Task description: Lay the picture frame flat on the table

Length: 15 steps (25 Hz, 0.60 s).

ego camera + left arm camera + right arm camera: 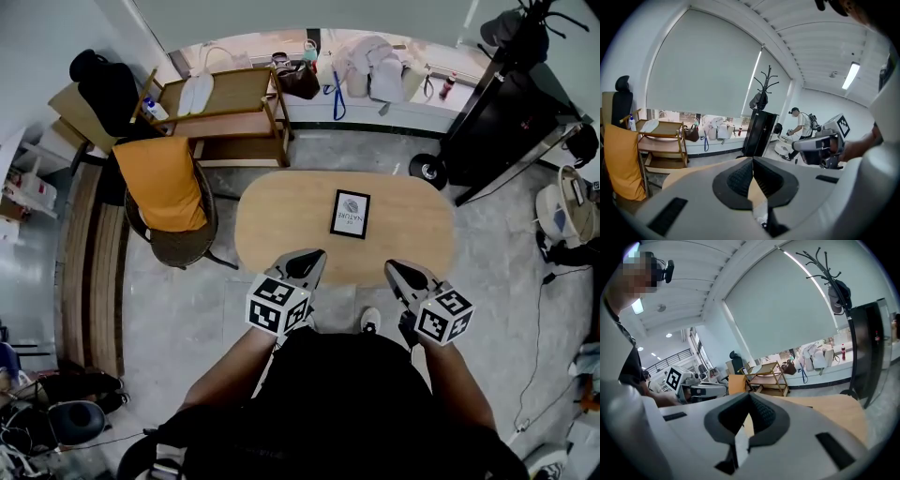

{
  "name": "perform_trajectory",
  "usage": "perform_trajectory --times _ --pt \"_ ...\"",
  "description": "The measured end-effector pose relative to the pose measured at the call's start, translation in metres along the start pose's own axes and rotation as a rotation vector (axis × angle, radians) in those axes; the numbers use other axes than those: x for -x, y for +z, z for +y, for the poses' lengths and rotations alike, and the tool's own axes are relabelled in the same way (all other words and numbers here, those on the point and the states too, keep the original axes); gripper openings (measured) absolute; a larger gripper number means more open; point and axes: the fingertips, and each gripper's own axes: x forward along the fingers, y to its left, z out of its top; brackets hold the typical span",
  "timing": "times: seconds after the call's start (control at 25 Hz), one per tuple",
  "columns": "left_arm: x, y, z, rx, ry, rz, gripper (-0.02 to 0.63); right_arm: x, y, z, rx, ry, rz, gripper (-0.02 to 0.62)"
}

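Note:
A black picture frame (351,215) with a white print lies face up on the oval wooden table (281,211), right of its middle. Both grippers hover over the table's near edge, short of the frame. My left gripper (307,260) is shut with nothing between its jaws; in the left gripper view the pads (743,176) meet in a closed seam. My right gripper (395,271) is also shut and empty, its pads (761,414) pressed together. Each gripper shows in the other's view: the right gripper (819,146) and the left gripper (696,389).
A wicker chair draped with an orange cloth (166,184) stands left of the table. Behind it is a wooden shelf trolley (230,108). A black cabinet (511,122) stands at the back right. Bags line the window sill (366,80). A person (802,127) stands far off.

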Motion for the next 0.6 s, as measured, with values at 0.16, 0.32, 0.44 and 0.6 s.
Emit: perform_trajectory --times 0.16,0.32,0.44,0.6 --pt "-0.013 0.003 -0.021 -0.006 -0.008 -0.001 0.005 0.018 -0.002 -0.015 -0.003 -0.002 0.000 0.000" --pt "-0.021 -0.001 -0.032 -0.012 -0.001 0.020 0.005 0.025 -0.009 -0.021 -0.013 0.011 -0.004 0.000" --pt "-0.023 0.000 -0.040 -0.007 -0.002 0.021 0.005 0.027 -0.013 -0.022 -0.016 0.018 -0.005 0.000" --pt "-0.022 0.001 -0.044 -0.015 0.005 0.023 0.005 0.027 -0.012 -0.021 -0.015 0.031 -0.007 0.000"
